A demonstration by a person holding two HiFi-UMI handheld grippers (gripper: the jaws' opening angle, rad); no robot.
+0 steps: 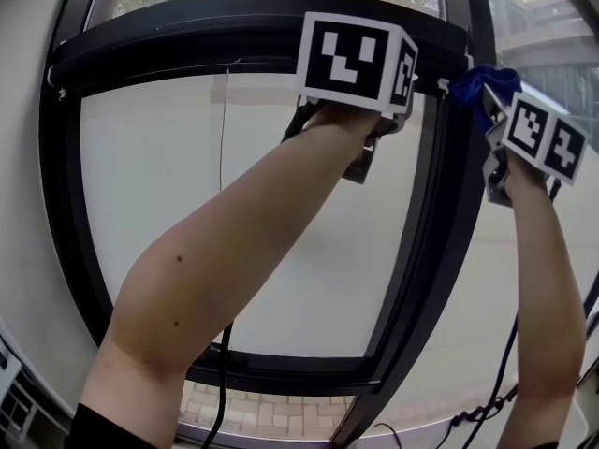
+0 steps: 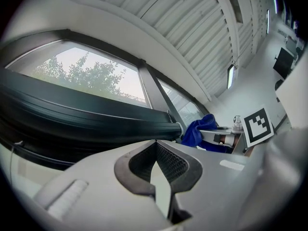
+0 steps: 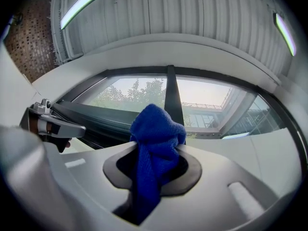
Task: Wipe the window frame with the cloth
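Raised overhead, the right claw [image 3: 156, 153] is clenched on a bunched blue cloth [image 3: 155, 126]. A wad stands proud of the claw's tips and the rest trails back between the pads. Seen from the head view, the cloth [image 1: 482, 84] sits at the upper right corner of the dark window frame [image 1: 187, 40], where the top rail [image 2: 72, 114] meets the upright post [image 3: 172, 88]. It looks to be touching that corner or just short of it, and no view settles which. The left claw [image 2: 155, 144] is closed tip to tip with nothing in it, and is held just below the frame's top rail, left of the cloth. A pale pane [image 1: 281, 204] fills the middle of the frame. A thin cord [image 1: 223, 129] hangs from the frame's top rail down the left part of the pane, and trees [image 3: 130, 97] show through the glass above the frame.

The wipe appears to be at or near its start in that corner. It would go best if the protruding wad, not the hard claw tips, met the frame and was pressed flat into the rail's grooves. The cloth could then be drawn along the rail in one long, even pass. The grip needs to stay firm, because dragging could pull the cloth back through the pads. The empty left claw sits in the likely path along the rail and would do well to move clear. The cord is a likely snag.
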